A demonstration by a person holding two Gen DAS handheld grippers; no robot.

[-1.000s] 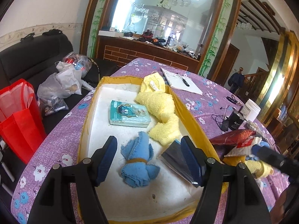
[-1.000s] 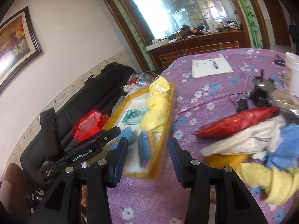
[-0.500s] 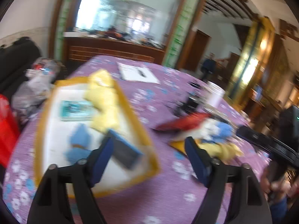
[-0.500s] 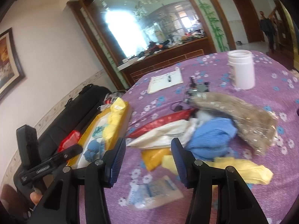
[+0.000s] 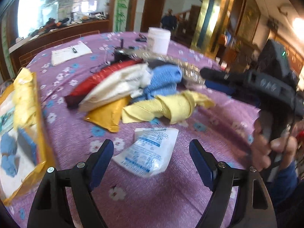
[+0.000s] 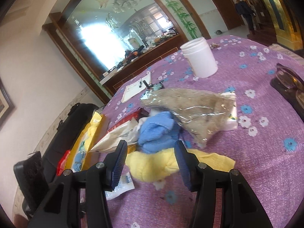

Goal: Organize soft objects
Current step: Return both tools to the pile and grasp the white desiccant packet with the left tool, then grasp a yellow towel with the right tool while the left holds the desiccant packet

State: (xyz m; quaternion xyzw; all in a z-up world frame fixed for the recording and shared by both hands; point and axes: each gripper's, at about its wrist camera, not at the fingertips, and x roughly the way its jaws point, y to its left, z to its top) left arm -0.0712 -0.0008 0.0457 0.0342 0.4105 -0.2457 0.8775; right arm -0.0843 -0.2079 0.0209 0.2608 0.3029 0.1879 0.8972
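A pile of soft things lies on the purple flowered tablecloth: a knotted yellow cloth (image 5: 171, 106) (image 6: 152, 163), a blue cloth (image 5: 163, 81) (image 6: 157, 133), a red pouch (image 5: 102, 77), a cream bag (image 5: 114, 87) and an orange padded envelope (image 5: 110, 115). My left gripper (image 5: 150, 146) is open and hovers over a white plastic packet with blue print (image 5: 150, 152). My right gripper (image 6: 150, 146) (image 5: 214, 79) is open; the yellow cloth lies just beyond its fingers, untouched. The yellow-rimmed tray (image 5: 40, 117) (image 6: 98, 131) at the left holds a yellow towel and blue cloths.
A clear-wrapped brown bundle (image 6: 190, 106) leans on the pile. Behind it stand a white jar (image 6: 199, 58) and a notepad with a pen (image 6: 136, 89). A dark object (image 6: 288, 83) sits at the table's right edge. A black sofa runs along the left.
Both views have swung from the tray to the pile on the right. The left jaws have spread wider. The right gripper has come close to the yellow cloth.
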